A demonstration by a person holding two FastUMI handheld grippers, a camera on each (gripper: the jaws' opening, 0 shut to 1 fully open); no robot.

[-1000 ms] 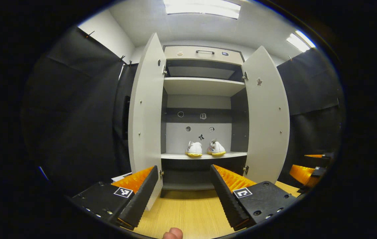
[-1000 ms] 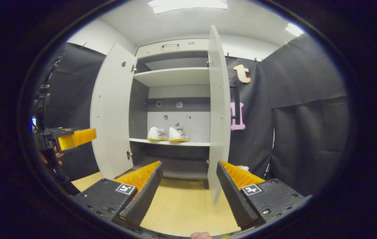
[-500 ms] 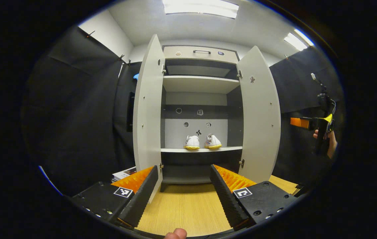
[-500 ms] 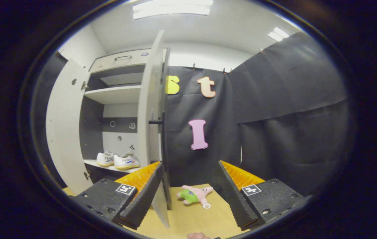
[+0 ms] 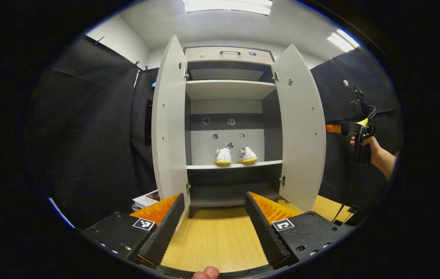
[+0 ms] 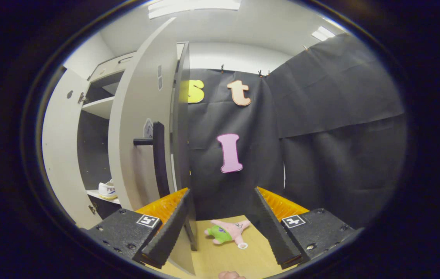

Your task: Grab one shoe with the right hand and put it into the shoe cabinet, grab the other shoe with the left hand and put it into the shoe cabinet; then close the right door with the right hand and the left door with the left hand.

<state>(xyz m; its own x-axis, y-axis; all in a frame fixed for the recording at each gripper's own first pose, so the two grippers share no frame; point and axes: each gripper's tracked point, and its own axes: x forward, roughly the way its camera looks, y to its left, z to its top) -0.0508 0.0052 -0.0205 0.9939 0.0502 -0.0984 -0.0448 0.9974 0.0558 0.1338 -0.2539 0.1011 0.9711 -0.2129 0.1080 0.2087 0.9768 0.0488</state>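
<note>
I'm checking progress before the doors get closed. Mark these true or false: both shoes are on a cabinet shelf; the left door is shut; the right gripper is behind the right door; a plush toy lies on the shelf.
1. Both shoes sit on a shoe cabinet shelf: true.
2. The left door is shut: false, it stands open.
3. The right gripper is behind the right door: true.
4. A plush toy lies on the shelf: false, it lies on the floor.

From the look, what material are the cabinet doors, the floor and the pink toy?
Right door: likely painted or laminated board, with a smooth matte grey face and a thin flat edge. Floor: wood or wood-look laminate, with pale straight grain. Pink toy: plush fabric, soft and rounded.
</note>
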